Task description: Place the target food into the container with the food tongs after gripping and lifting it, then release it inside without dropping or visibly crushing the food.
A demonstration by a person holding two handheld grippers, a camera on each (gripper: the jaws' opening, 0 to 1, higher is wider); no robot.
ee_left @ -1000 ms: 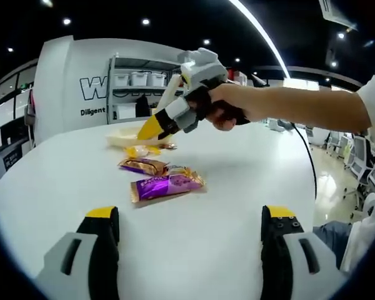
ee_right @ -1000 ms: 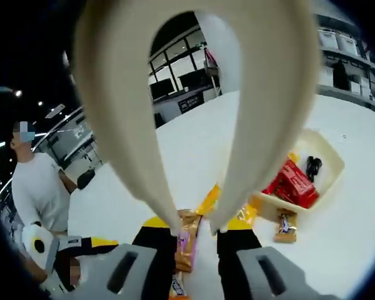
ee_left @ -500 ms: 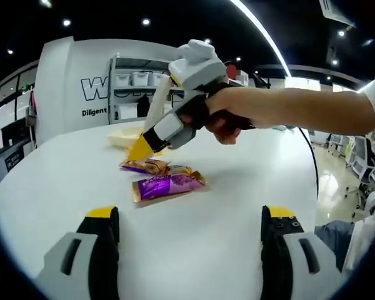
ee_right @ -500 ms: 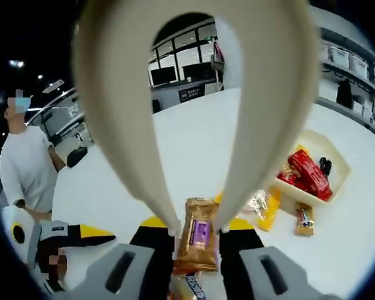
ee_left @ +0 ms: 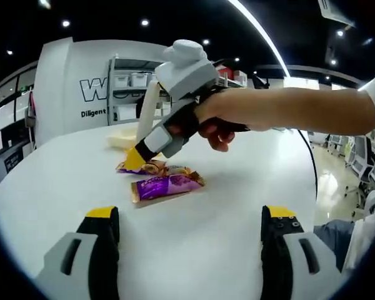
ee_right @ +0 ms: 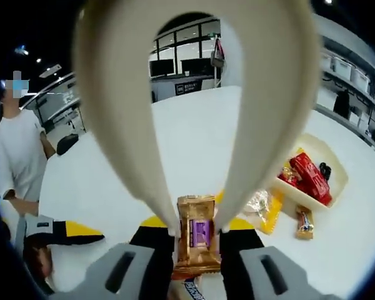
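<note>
Right gripper [ee_right: 197, 234] holding cream food tongs [ee_right: 250, 125]; tong tips bracketing gold snack packet [ee_right: 196, 232], grasp uncertain. Packet looking light, crinkly, slippery; pinching mid-body gently seems best.

white round counter with snacks

we see the counter [ee_left: 237, 206] carrying a purple packet [ee_left: 167, 185], a gold-brown packet [ee_right: 196, 234] just behind it, a cream tray [ee_right: 333, 164] of red packets, a yellow packet [ee_right: 270, 209] and a small bar [ee_right: 304, 222] beside the tray.

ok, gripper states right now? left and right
Left gripper: jaws wide open, holding nothing.
Right gripper: shut on the food tongs, whose tips straddle a gold snack packet.
</note>
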